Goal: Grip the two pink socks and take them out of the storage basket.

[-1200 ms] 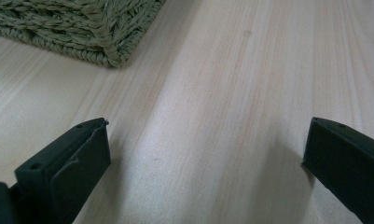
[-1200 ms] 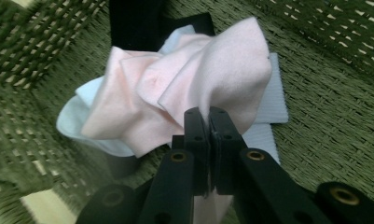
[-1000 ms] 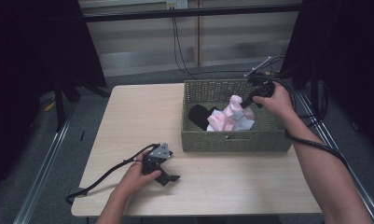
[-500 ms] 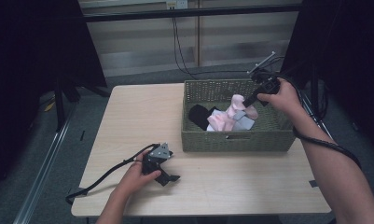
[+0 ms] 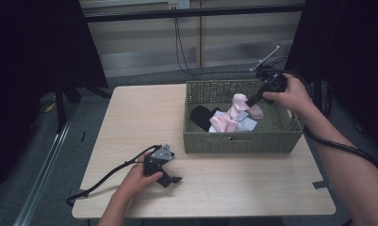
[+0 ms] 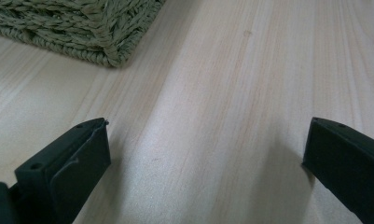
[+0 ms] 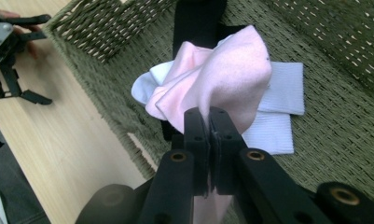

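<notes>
On the far right part of the table [image 5: 130, 117] stands a woven basket [image 5: 243, 141], with its right wall close to the table's right edge. The right hand [image 5: 290, 94] reaches over the far right corner of the basket, and its forearm comes in from the bottom right and goes along the right edge of the table. This hand holds the right gripper [image 7: 208, 121] tilted down and to the left, into the basket. Its jaws are pressed together on a fold of a pink sock [image 7: 222, 79], which is lifted a little above the other things and hangs from the jaws on both sides. Under the pink sock lie a white sock [image 7: 282, 93], flat on the basket floor, and a black cloth [image 7: 198, 18] on the left side of the basket as the high view shows it.

The left hand [image 5: 137, 176] rests on the table near the near edge, left of the basket and well apart from it. It holds the left gripper [image 6: 208, 154] low over the wood, and a cable [image 5: 102, 176] goes from it toward the near left corner. Its jaws stand wide apart, with only bare wood between them. In the left gripper view a near corner of the basket is ahead of the jaws.
</notes>
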### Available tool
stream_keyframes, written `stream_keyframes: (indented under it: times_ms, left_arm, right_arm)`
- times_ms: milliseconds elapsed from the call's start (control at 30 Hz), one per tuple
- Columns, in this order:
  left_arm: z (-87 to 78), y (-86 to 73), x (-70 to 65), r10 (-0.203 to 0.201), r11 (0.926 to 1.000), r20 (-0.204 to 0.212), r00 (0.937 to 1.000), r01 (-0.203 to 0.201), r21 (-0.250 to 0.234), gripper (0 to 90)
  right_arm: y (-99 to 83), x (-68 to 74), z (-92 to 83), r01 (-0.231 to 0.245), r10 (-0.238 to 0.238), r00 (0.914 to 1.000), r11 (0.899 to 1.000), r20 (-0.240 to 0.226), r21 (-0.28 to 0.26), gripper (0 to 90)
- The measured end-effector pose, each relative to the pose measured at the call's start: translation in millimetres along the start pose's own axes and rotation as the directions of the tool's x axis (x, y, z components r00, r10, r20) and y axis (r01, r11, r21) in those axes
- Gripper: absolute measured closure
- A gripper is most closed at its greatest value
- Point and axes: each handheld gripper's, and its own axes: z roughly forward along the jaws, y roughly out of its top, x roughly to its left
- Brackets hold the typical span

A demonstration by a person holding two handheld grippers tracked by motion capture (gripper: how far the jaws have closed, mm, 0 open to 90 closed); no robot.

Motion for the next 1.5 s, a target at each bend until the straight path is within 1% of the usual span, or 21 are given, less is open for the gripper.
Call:
stream_keyframes:
  times_ms: [67,133,167,267,467,667,867,900,1000,1033,1067,1100,1167,1233,1267,1300,1333,1367,1400,1433,1500]
  left_arm:
    - [0.0,0.0,0.0,0.0,1.0,0.0,1.0,0.0,0.0,0.0]
    - [0.0,0.0,0.0,0.0,1.0,0.0,1.0,0.0,0.0,0.0]
    - [0.0,0.0,0.0,0.0,1.0,0.0,1.0,0.0,0.0,0.0]
    - [0.0,0.0,0.0,0.0,1.0,0.0,1.0,0.0,0.0,0.0]
    - [0.0,0.0,0.0,0.0,1.0,0.0,1.0,0.0,0.0,0.0]
    - [0.1,0.0,-0.1,-0.003,1.0,0.0,1.0,0.003,-0.001,0.0]
    - [0.1,-0.1,-0.1,-0.002,1.0,-0.001,1.0,0.002,-0.002,0.0]
    - [0.1,-0.1,-0.1,-0.002,1.0,0.0,1.0,0.002,-0.002,0.0]
    - [0.1,0.0,-0.2,-0.003,1.0,0.0,1.0,0.003,-0.002,0.0]
    - [0.1,0.0,-0.1,-0.002,1.0,0.0,1.0,0.002,-0.001,0.0]
    - [0.3,-0.1,-0.2,-0.003,1.0,-0.002,1.0,0.003,-0.004,0.0]
    - [0.3,-0.1,-0.2,-0.003,1.0,-0.002,1.0,0.003,-0.004,0.0]
    - [0.3,-0.1,-0.2,-0.003,1.0,-0.001,1.0,0.003,-0.004,0.0]
    - [0.3,-0.2,-0.1,-0.001,1.0,-0.002,1.0,0.001,-0.004,0.0]
    - [0.3,-0.2,-0.1,0.0,1.0,-0.002,1.0,0.0,-0.004,0.0]
    - [0.3,-0.2,-0.1,0.0,1.0,-0.002,1.0,0.0,-0.004,0.0]
    - [0.5,-0.3,-0.1,0.0,1.0,-0.002,1.0,0.0,-0.006,0.0]
    - [0.3,-0.2,-0.1,0.0,1.0,-0.002,1.0,0.0,-0.003,0.0]
    - [0.3,-0.2,-0.1,0.0,1.0,-0.002,1.0,0.0,-0.004,0.0]
    - [0.3,-0.2,-0.1,0.0,1.0,-0.002,1.0,0.0,-0.004,0.0]
    - [0.4,-0.3,-0.2,-0.001,1.0,-0.002,1.0,0.001,-0.005,0.0]
  right_arm:
    - [0.3,2.2,-1.4,0.004,-0.004,1.0,1.0,-0.004,0.002,87.2]
    - [0.6,8.5,-5.3,0.025,-0.025,0.9996,1.0,-0.014,0.009,87.2]
    - [0.6,8.5,-5.3,0.025,-0.025,0.9996,1.0,-0.014,0.009,87.2]
    - [0.2,14.2,-9.1,0.045,-0.045,0.9987,0.999,-0.022,0.001,87.2]
    - [-3.3,23.7,-19.5,0.069,-0.069,0.9968,0.998,-0.039,-0.015,87.1]
    - [-7.0,27.8,-25.5,0.081,-0.082,0.9956,0.997,-0.046,-0.018,87.0]
    - [-11.1,34.4,-31.3,0.1,-0.103,0.9925,0.994,-0.067,-0.037,87.0]
    - [-11.7,36.3,-32.0,0.102,-0.105,0.9916,0.994,-0.076,-0.039,87.0]
    - [-13.4,45.9,-34.1,0.13,-0.134,0.9868,0.99,-0.09,-0.049,86.8]
    - [-13.4,45.9,-34.1,0.13,-0.134,0.9868,0.99,-0.09,-0.049,86.8]
    - [-14.8,51.5,-35.1,0.145,-0.15,0.9838,0.988,-0.098,-0.06,86.8]
    - [-15.6,54.0,-35.4,0.152,-0.158,0.9821,0.987,-0.103,-0.06,86.7]
    - [-16.5,56.3,-35.8,0.158,-0.165,0.9809,0.985,-0.103,-0.066,86.7]
    - [-18.7,61.4,-35.8,0.173,-0.181,0.9765,0.982,-0.117,-0.075,86.6]
    - [-20.8,67.5,-35.2,0.194,-0.203,0.9712,0.978,-0.125,-0.08,86.6]
    - [-20.8,67.5,-35.2,0.194,-0.203,0.9712,0.978,-0.125,-0.08,86.6]
    - [-22.6,73.4,-34.2,0.213,-0.222,0.9661,0.974,-0.131,-0.081,86.5]
    - [-22.6,73.4,-34.2,0.213,-0.222,0.9661,0.974,-0.131,-0.081,86.5]
    - [-24.3,79.3,-33.0,0.229,-0.239,0.9601,0.97,-0.146,-0.081,86.3]
    - [-24.3,79.3,-33.0,0.229,-0.239,0.9601,0.97,-0.146,-0.081,86.3]
    - [-25.8,84.3,-31.8,0.246,-0.256,0.9547,0.966,-0.153,-0.08,86.1]
